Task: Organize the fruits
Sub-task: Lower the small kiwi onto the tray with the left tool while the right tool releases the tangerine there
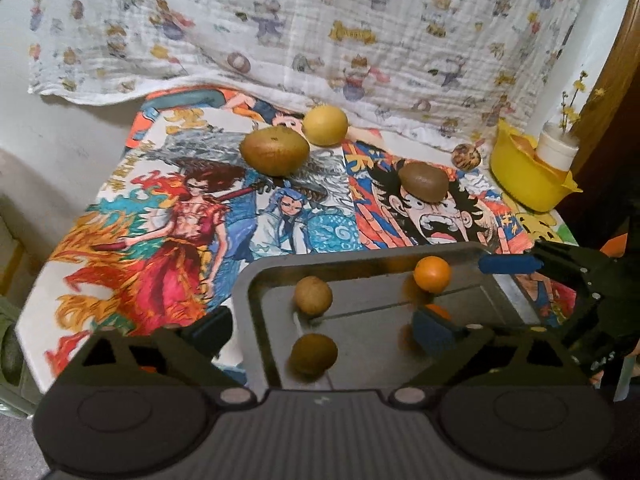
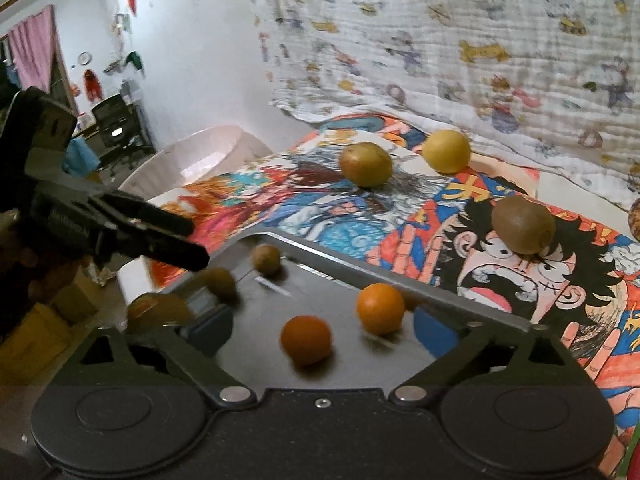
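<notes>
Both claws spread wide, empty, over steel tray [image 1: 256, 276], cartoon-print table cover [image 1: 160, 216], white wall [image 2: 192, 60]

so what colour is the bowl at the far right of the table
Yellow; the bowl shows best in the left wrist view.

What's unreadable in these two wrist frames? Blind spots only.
- Yellow plastic bowl, left wrist view: a white cup hides most of its contents.
- Second orange fruit, left wrist view: mostly behind the left tool's blue pad.
- Speckled round fruit, right wrist view: cut off by the right edge.
- Small brown fruits in the grey metal tray, right wrist view: blurred, type unclear.
</notes>
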The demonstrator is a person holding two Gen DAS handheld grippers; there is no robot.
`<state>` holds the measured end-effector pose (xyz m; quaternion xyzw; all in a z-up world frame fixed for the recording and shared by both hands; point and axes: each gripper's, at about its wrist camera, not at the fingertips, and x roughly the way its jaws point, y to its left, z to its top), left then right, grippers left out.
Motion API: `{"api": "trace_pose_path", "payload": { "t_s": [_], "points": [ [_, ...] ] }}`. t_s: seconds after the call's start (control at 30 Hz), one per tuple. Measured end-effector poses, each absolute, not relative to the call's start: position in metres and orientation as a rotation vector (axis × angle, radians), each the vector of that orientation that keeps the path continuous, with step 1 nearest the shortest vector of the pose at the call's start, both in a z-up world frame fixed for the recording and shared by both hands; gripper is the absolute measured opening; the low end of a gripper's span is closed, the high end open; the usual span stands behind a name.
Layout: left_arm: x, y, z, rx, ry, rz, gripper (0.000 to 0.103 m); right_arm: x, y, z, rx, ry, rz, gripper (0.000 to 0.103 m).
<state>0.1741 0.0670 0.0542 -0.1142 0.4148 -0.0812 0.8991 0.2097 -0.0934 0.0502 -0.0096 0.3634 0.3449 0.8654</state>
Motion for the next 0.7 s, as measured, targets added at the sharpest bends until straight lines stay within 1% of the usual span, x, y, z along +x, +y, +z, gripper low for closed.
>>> {"api": "trace_pose_path", "payload": {
  "t_s": [0.1, 0.27, 0.7],
  "points": [
    [0.16, 0.071, 0.057, -0.252, 0.85, -0.156, 0.102, 0.196, -0.091, 0.052, -0.049, 0.752, 0.742, 0.102],
    [0.138, 0.076, 0.058, -0.274, 0.854, -0.139, 0.102, 0.176, -0.089, 0.052, -0.084, 0.749, 0.753, 0.102],
    [0.101, 0.072, 0.056, -0.171, 0.919, -0.07, 0.102, 0.157, -0.115, 0.052, -0.088, 0.754, 0.701, 0.102]
  ]
}}
